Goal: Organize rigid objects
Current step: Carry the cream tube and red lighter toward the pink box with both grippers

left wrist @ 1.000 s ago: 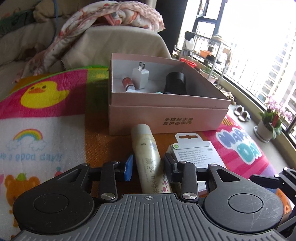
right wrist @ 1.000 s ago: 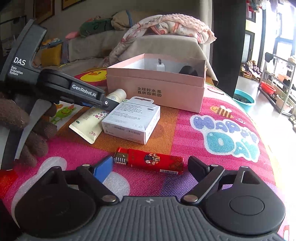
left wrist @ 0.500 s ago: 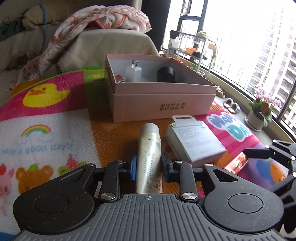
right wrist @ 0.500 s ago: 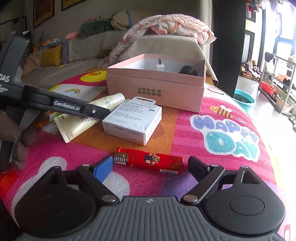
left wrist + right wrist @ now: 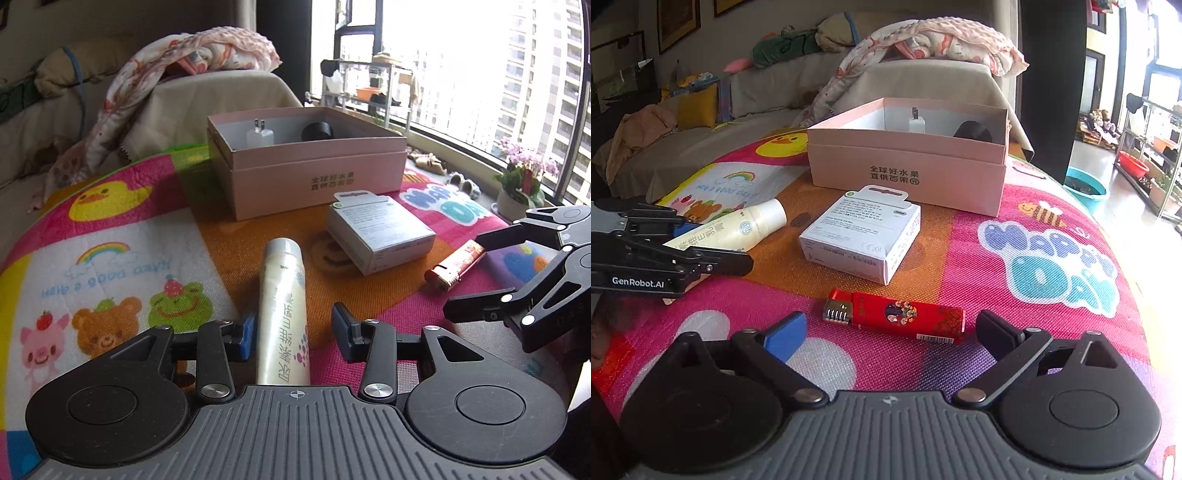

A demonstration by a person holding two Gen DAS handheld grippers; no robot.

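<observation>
Left gripper (image 5: 293, 330) is backing off from the pink box (image 5: 314, 173); its jaws, clamped on the cream tube (image 5: 282, 306) a moment ago, are now spread with the tube lying loose between them. Right gripper (image 5: 890, 328) is hanging wide open, red lighter (image 5: 897, 314) sitting between its fingertips, probably next.

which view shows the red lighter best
The right wrist view: the red lighter lies whole and side-on just ahead of the open right gripper, its metal head and barcode clear. In the left wrist view it is small, off to the right and foreshortened.
</observation>
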